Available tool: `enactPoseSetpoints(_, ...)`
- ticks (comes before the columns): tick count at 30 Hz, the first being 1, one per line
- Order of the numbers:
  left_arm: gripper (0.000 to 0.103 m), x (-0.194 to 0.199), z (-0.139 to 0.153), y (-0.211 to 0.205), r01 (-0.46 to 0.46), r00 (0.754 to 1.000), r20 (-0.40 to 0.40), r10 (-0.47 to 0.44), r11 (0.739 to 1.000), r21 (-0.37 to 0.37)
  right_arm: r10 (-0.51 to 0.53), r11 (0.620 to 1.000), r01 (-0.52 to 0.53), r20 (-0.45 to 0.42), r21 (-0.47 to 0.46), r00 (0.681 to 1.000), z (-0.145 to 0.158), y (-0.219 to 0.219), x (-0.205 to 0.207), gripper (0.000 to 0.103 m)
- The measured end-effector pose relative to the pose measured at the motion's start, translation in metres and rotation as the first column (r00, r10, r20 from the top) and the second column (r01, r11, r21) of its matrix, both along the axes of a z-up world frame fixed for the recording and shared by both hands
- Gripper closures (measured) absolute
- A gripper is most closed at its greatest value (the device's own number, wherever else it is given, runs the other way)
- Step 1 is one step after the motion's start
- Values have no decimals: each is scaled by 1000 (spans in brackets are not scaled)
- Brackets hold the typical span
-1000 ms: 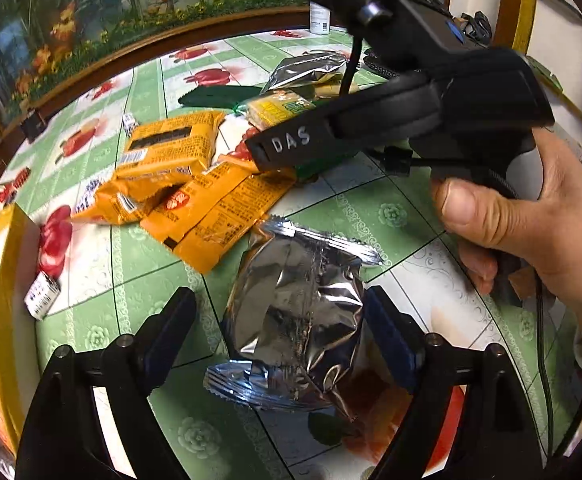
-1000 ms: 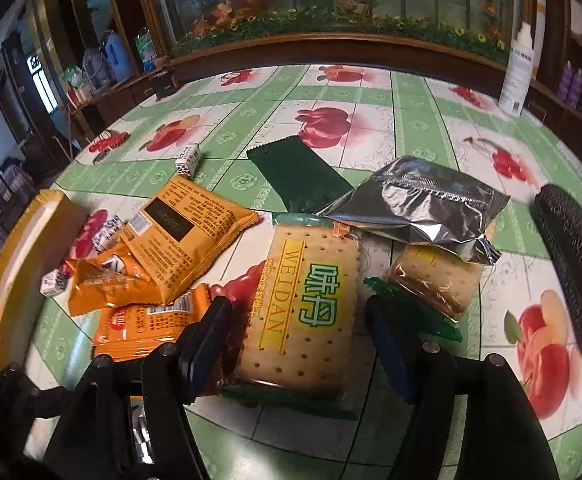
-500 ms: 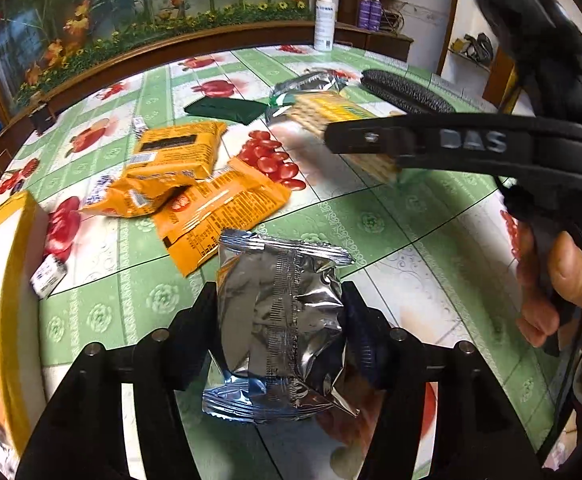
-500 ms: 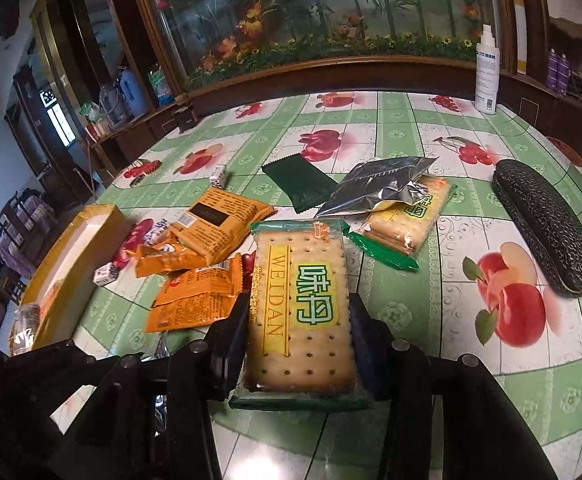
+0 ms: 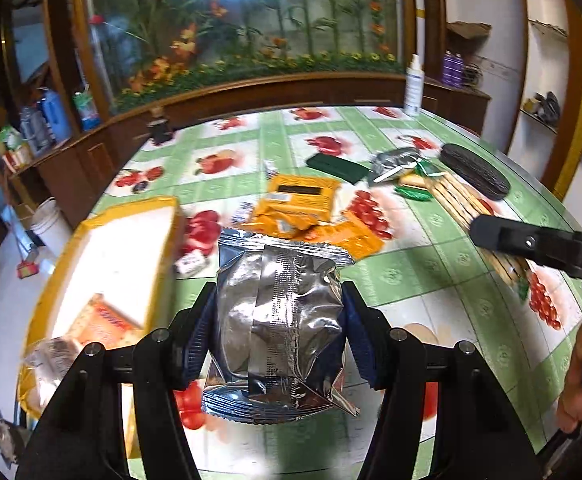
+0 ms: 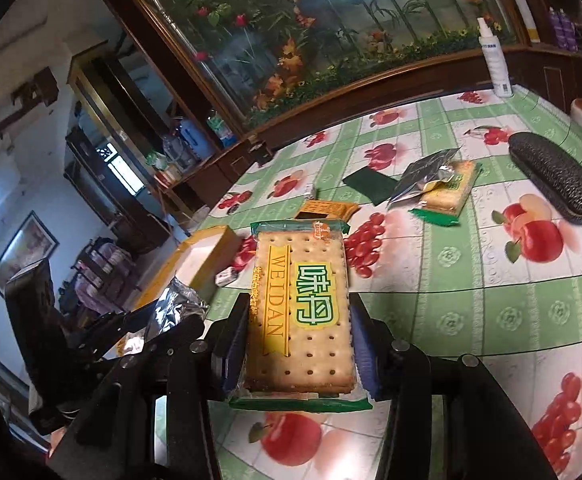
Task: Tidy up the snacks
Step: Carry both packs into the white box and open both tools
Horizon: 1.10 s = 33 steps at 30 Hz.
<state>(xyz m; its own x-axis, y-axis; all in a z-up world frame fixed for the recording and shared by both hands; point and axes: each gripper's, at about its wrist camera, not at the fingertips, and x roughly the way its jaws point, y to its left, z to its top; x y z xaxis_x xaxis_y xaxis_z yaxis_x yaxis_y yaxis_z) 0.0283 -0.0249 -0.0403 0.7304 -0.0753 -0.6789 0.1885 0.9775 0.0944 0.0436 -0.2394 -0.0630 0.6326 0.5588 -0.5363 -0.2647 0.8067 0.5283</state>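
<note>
My left gripper (image 5: 278,330) is shut on a silver foil snack bag (image 5: 279,320), held above the table beside the yellow cardboard box (image 5: 103,256). My right gripper (image 6: 297,340) is shut on a WEIDAN cracker pack (image 6: 303,304) with green wrapper edges, lifted off the tablecloth. In the right wrist view the left gripper (image 6: 151,332) and its foil bag (image 6: 175,304) show at lower left, next to the yellow box (image 6: 207,256). The right gripper's finger (image 5: 531,242) crosses the right side of the left wrist view, with the cracker pack (image 5: 467,208) seen edge-on.
Orange snack packs (image 5: 303,200), a dark green sachet (image 5: 339,164), another foil bag (image 6: 427,172) over a second cracker pack (image 6: 447,196) and a black textured case (image 6: 555,178) lie on the fruit-print tablecloth (image 6: 471,280). A white spray bottle (image 6: 495,60) stands at the far edge.
Both grippers closed on their packs and lifted them off the table. Both have swung left, so the yellow box now sits closer in each view.
</note>
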Motion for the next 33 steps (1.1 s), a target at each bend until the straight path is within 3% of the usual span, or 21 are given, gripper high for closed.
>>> enactPoseSetpoints(24, 44, 5, -11, 95, -235, 972, -13, 235, 972, -26, 222, 975, -222, -9, -34, 975, 2, 113, 18, 56)
enactPoseSetpoints(28, 44, 5, -16, 122, -290, 957, -24, 289, 957, -30, 263, 965, -263, -22, -10, 965, -1, 135, 29, 56)
enactPoseSetpoints(33, 44, 9, -28, 174, -392, 918, -87, 386, 918, -58, 339, 941, -339, -27, -7, 941, -3, 185, 48, 56)
